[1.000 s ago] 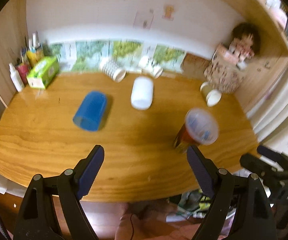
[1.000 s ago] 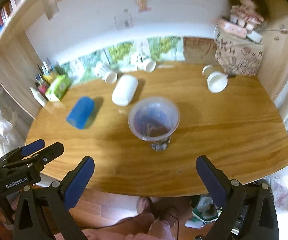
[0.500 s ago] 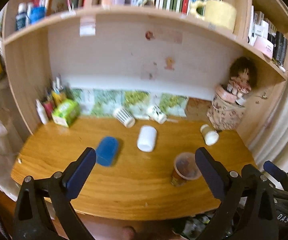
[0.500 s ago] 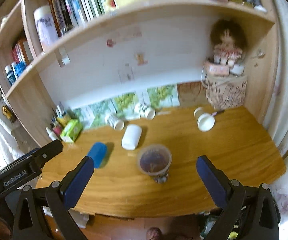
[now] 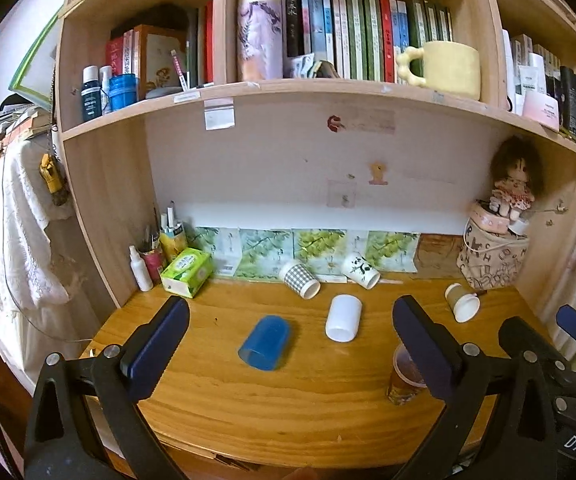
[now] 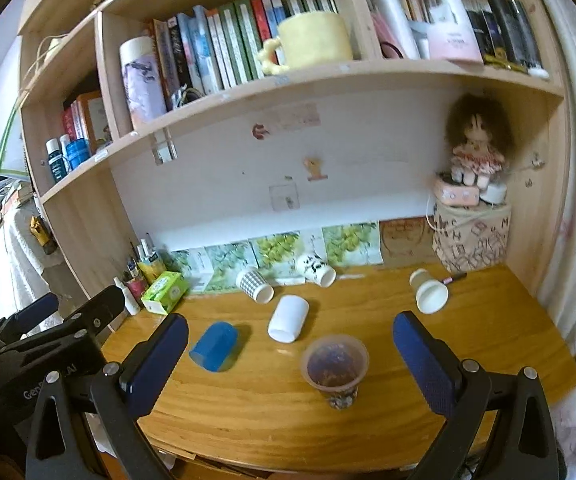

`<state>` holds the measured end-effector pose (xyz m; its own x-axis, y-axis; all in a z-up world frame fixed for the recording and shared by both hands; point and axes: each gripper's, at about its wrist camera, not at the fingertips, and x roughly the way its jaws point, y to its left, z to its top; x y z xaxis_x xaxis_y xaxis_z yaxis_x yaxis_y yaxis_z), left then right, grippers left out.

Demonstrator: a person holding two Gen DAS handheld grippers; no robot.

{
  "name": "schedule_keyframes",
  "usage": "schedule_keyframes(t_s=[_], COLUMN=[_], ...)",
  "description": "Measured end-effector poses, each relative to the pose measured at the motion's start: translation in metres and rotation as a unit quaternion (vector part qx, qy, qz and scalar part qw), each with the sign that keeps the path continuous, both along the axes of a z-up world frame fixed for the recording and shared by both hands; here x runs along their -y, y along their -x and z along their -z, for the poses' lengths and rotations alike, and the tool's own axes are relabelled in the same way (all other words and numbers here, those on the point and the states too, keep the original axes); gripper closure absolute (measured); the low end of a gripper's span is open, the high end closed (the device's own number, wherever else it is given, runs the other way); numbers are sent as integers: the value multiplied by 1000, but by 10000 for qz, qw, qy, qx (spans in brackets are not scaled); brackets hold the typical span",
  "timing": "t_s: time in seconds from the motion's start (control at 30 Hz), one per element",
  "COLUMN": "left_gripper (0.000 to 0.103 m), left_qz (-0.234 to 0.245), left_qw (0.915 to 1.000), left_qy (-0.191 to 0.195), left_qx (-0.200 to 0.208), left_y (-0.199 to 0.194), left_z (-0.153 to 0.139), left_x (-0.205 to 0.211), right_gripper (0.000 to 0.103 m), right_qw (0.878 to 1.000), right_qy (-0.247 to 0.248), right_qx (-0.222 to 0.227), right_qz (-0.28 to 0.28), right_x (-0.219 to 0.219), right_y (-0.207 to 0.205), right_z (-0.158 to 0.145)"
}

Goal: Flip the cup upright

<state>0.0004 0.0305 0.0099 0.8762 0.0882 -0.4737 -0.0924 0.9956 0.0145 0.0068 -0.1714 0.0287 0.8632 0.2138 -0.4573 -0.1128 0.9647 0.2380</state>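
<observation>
We found the left gripper [image 5: 288,344] and the right gripper [image 6: 290,354] both spread wide, holding nothing, off the desk's [image 6: 488,332] front edge. The translucent cup [image 6: 335,370] stood upright near that front edge. Only the right view showed its mouth fully; in the left view a gripper finger [image 5: 422,350] partly covered it [image 5: 402,376]. The blue cup [image 5: 264,343] and white cup [image 5: 343,317] lay on their sides mid-desk.

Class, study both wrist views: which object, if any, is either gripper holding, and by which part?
Nothing is held. The left gripper and right gripper are both open and empty.
</observation>
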Motion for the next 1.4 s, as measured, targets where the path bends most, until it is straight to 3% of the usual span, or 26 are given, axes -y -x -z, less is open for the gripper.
schedule_keyframes(t_s=[0.3, 1.4], left_gripper=[1, 1], left_qz=[176, 205], left_qw=[9997, 9997], left_qy=[95, 86], left_qx=[151, -101], left_y=[-2, -3], left_z=[-1, 7], left_x=[0, 1], right_gripper=[0, 0], right_qw=[9999, 9994], right_qy=[15, -13], right_qx=[47, -186], right_qz=[104, 275], right_x=[-1, -3], right_y=[-2, 0], right_z=[-1, 6])
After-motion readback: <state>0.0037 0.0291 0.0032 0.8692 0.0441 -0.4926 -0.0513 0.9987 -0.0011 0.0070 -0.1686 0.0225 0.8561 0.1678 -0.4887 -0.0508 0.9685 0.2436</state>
